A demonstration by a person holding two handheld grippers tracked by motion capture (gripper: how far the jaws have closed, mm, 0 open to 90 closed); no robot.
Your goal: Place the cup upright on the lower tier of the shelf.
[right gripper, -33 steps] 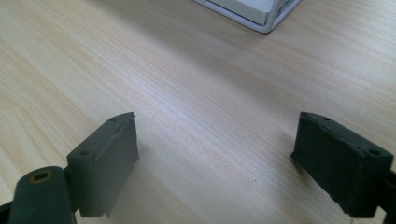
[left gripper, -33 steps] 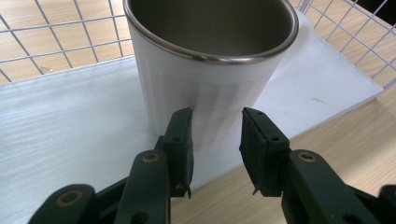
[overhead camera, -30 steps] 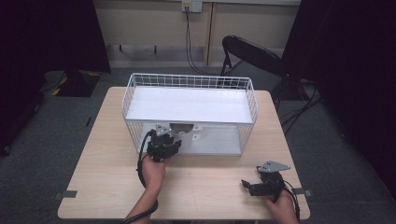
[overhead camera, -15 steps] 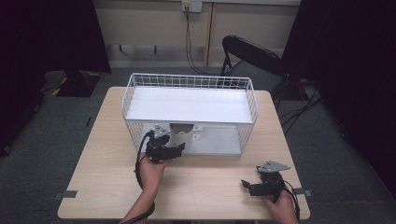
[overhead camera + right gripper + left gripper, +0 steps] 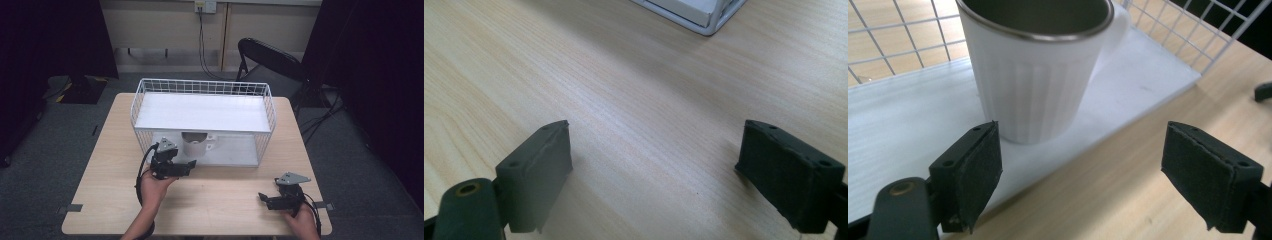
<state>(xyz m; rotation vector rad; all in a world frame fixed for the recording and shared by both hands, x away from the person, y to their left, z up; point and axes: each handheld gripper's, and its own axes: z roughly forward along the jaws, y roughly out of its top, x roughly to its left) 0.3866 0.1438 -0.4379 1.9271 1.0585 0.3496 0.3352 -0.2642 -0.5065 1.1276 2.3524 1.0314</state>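
Observation:
A white ribbed mug [image 5: 194, 144] with a metal-lined rim stands upright on the lower white board of a white wire rack [image 5: 200, 86]. In the left gripper view the mug [image 5: 1038, 75] sits just past my left gripper [image 5: 1083, 170], nearer its left pad [image 5: 973, 170]. Those jaws have just been opening; they stand wide apart with nothing between them and touch nothing. From above, the left gripper [image 5: 186, 165] is at the rack's open front. My right gripper [image 5: 265, 200] rests open low over the table near the front right corner, with bare wood between its pads [image 5: 654, 170].
The rack fills the back half of the wooden table [image 5: 225, 190], and its corner [image 5: 704, 15] lies ahead of the right gripper. A black folding chair [image 5: 270, 60] stands behind the table. Bare tabletop lies between the two hands.
The left gripper's jaws opened off the mug and the hand drew back a little toward the person. The mug stays on the lower board. The right gripper has not moved.

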